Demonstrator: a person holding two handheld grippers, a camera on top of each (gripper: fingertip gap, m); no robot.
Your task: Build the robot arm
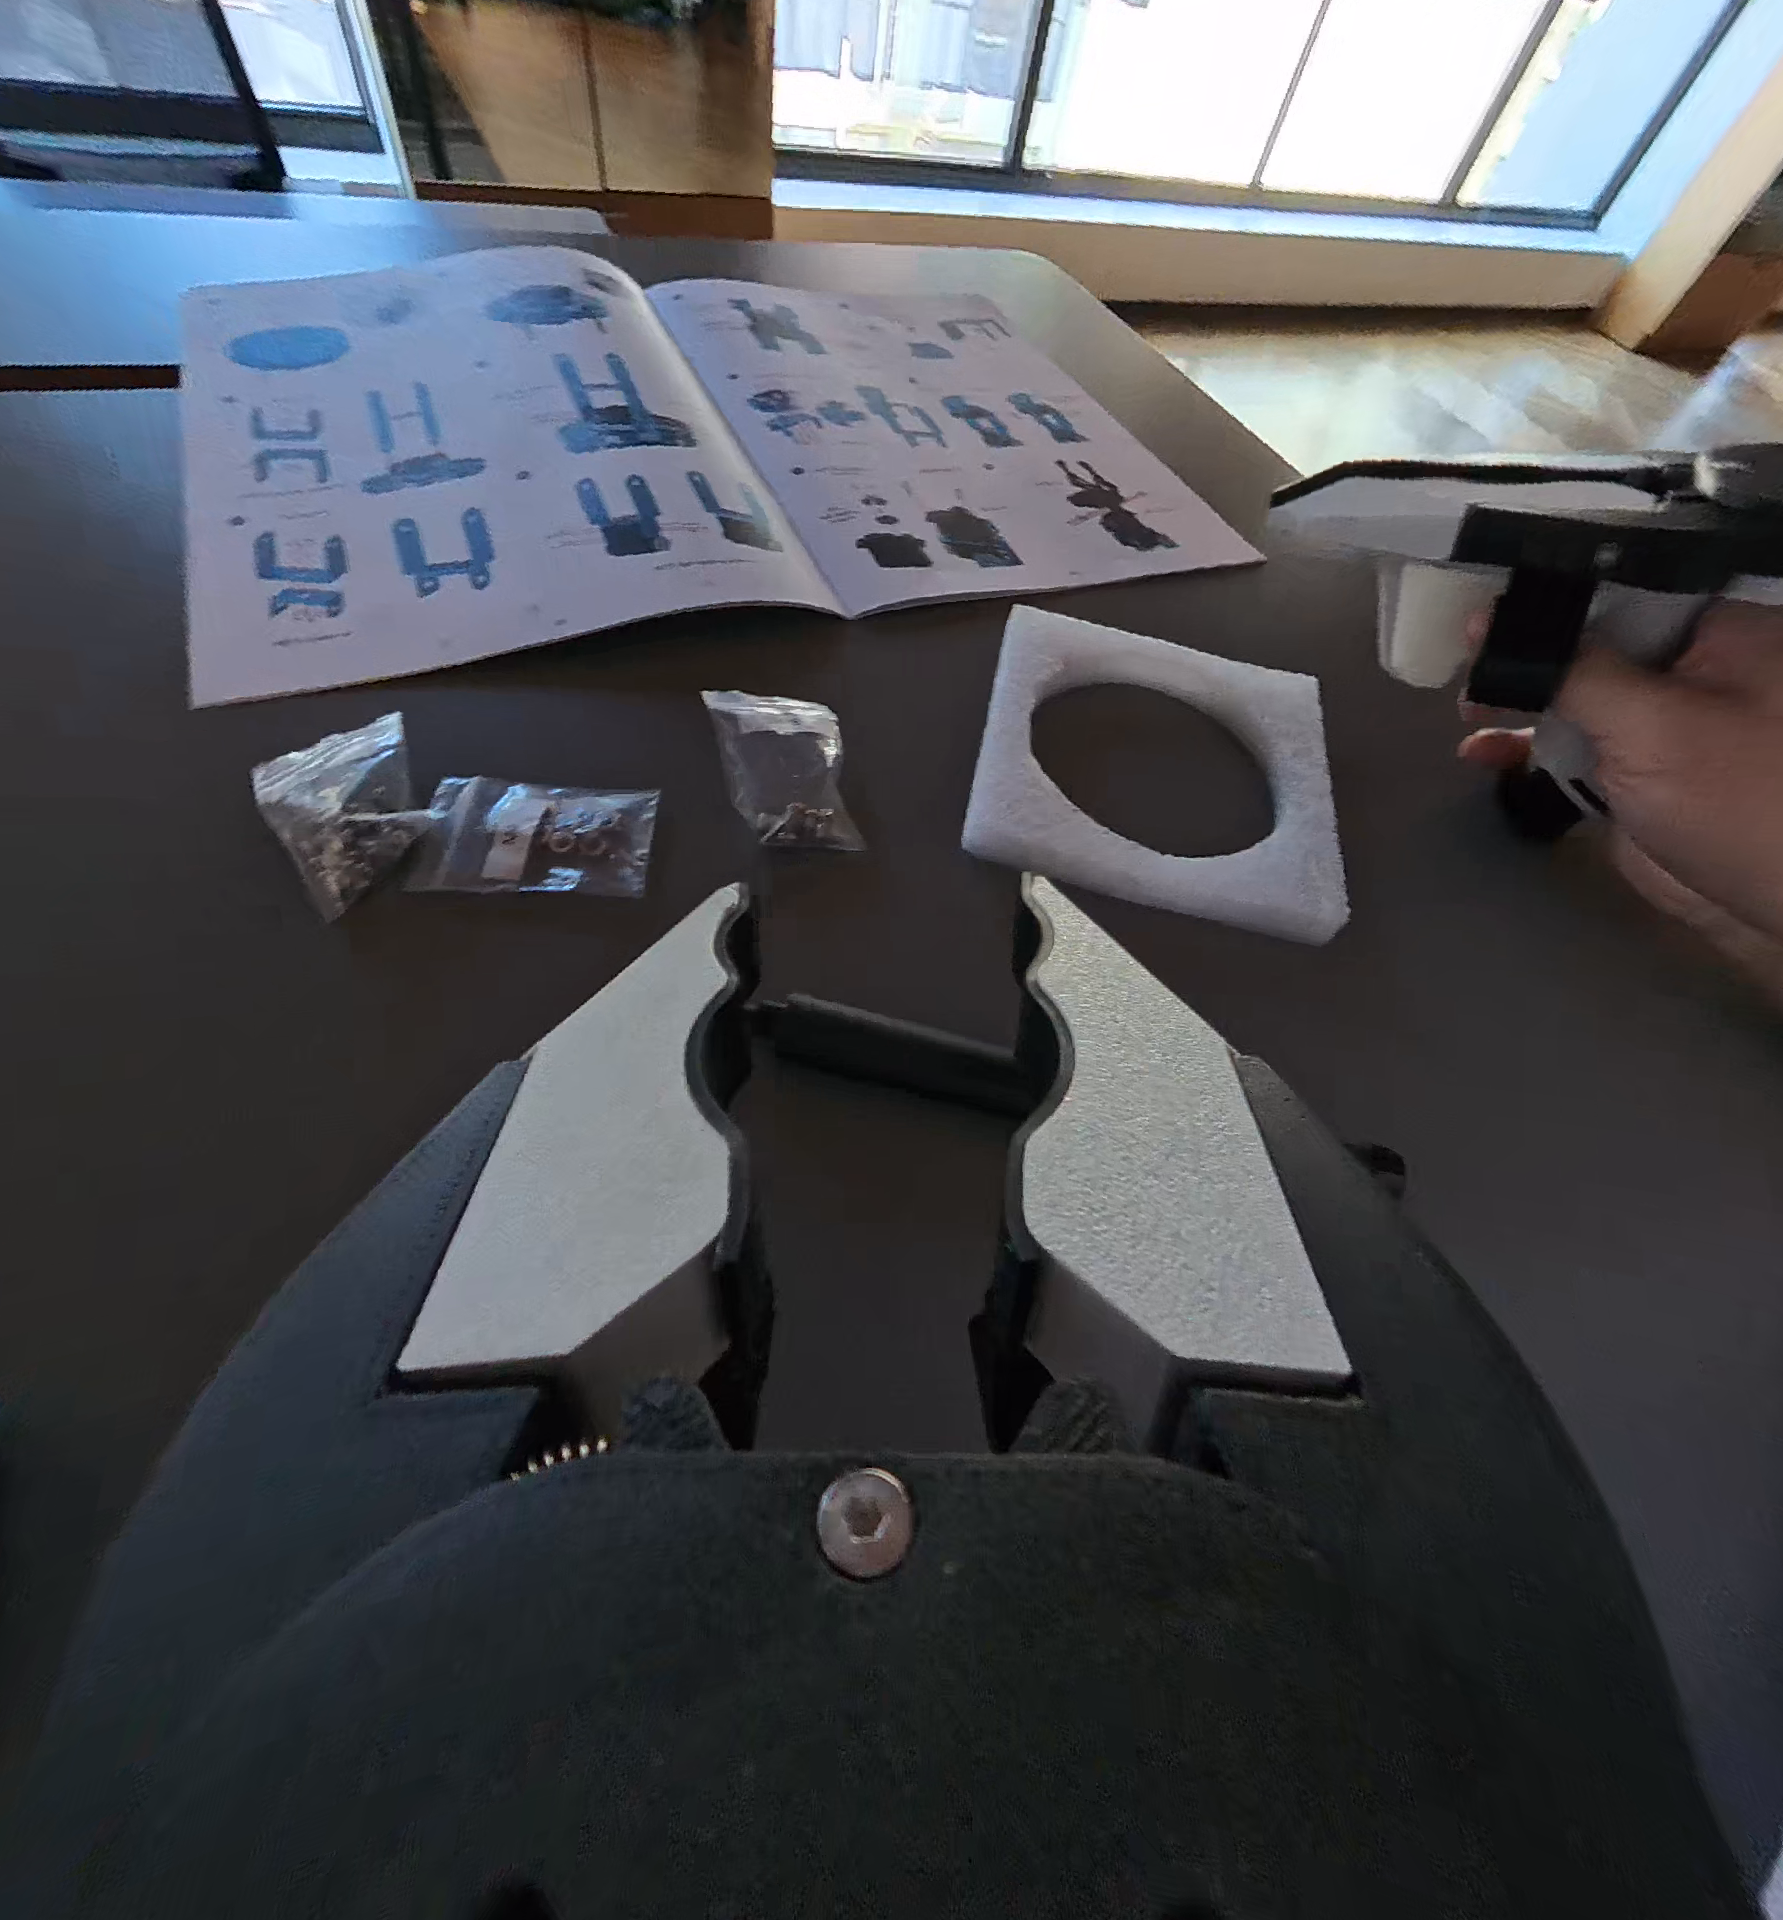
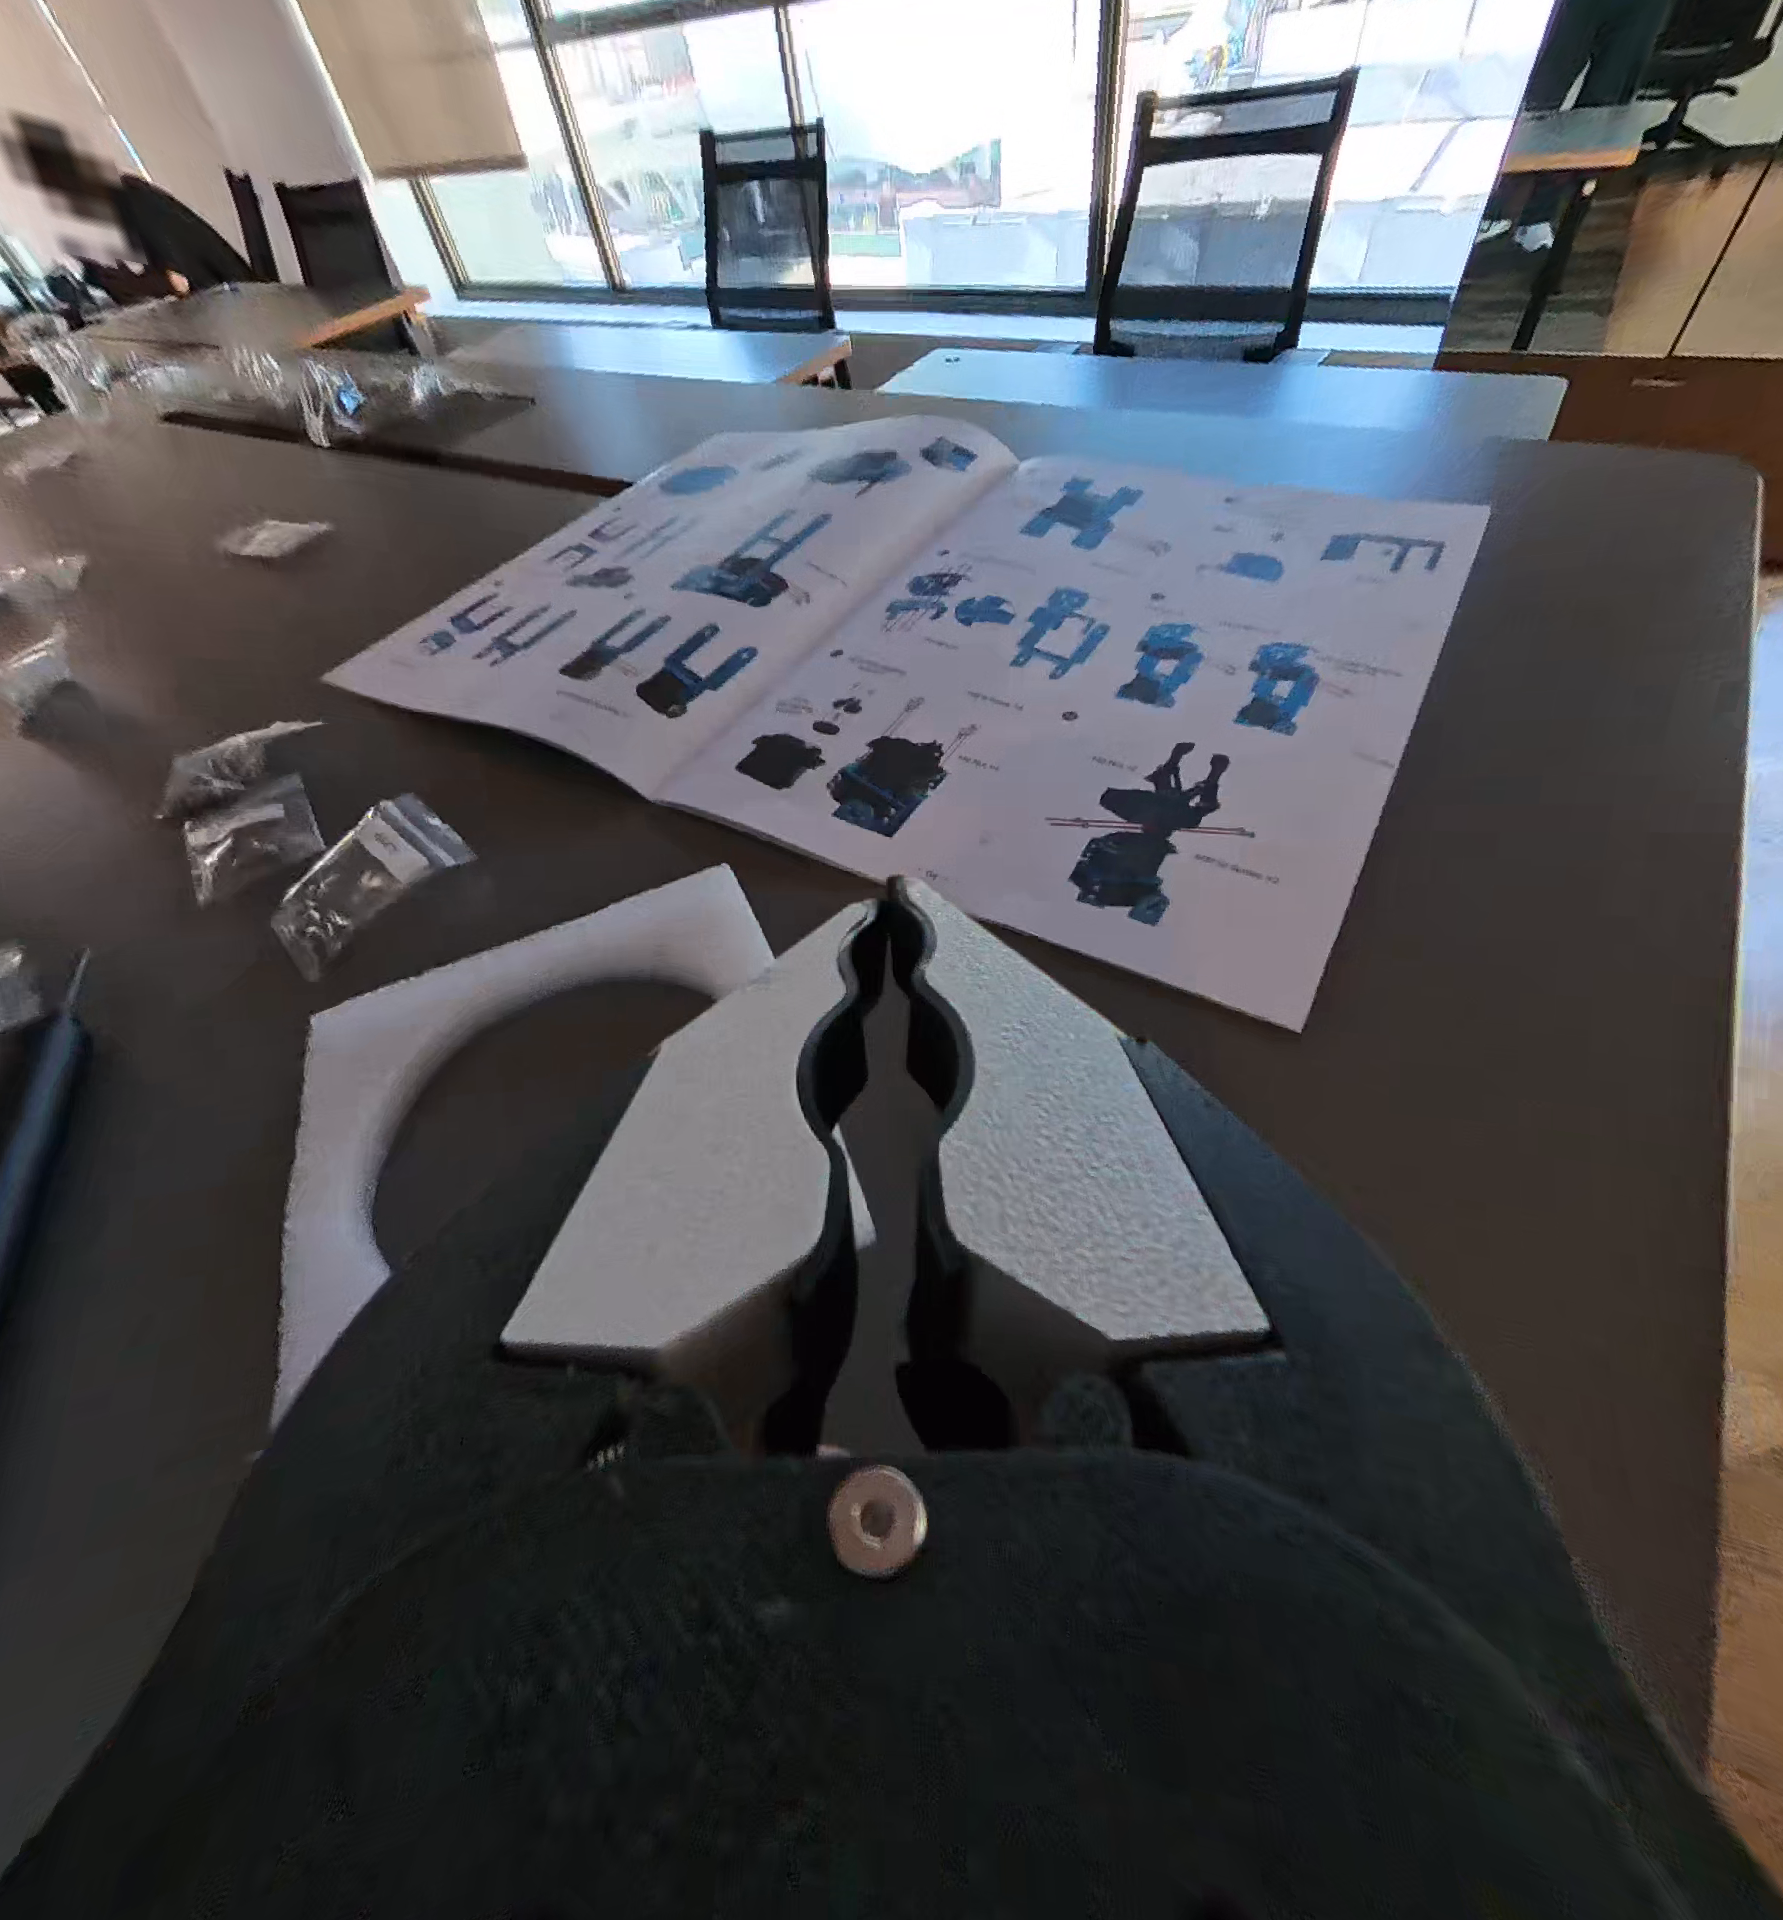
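Note:
My left gripper (image 1: 885, 891) is open, low over the dark table (image 1: 139, 1039). A black rod-like piece (image 1: 897, 1039) lies on the table across the gap between its fingers, and the pads do not press on it. A white foam square with a round hole (image 1: 1167, 769) lies just beyond the right fingertip. My right gripper (image 2: 892, 894) is shut, tips together with nothing between them, above the near edge of an open picture booklet (image 2: 970, 675). The foam square (image 2: 347, 1091) is at its left. The right gripper also shows in the left wrist view (image 1: 1302, 494), held by a hand.
Three small clear bags of hardware (image 1: 336, 800) (image 1: 544, 836) (image 1: 783, 769) lie left of the foam, in front of the booklet (image 1: 658, 457). More bags (image 2: 367, 873) show in the right wrist view. A dark blue edge (image 2: 25, 1143) lies far left. The table's right edge (image 2: 1739, 935) drops to wooden floor. There is about 25 cm between the tips of the two grippers. The foam square (image 2: 347, 1091) is about 10 cm from my left fingertips. The left camera catches it too, in the left wrist view (image 1: 1063, 826).

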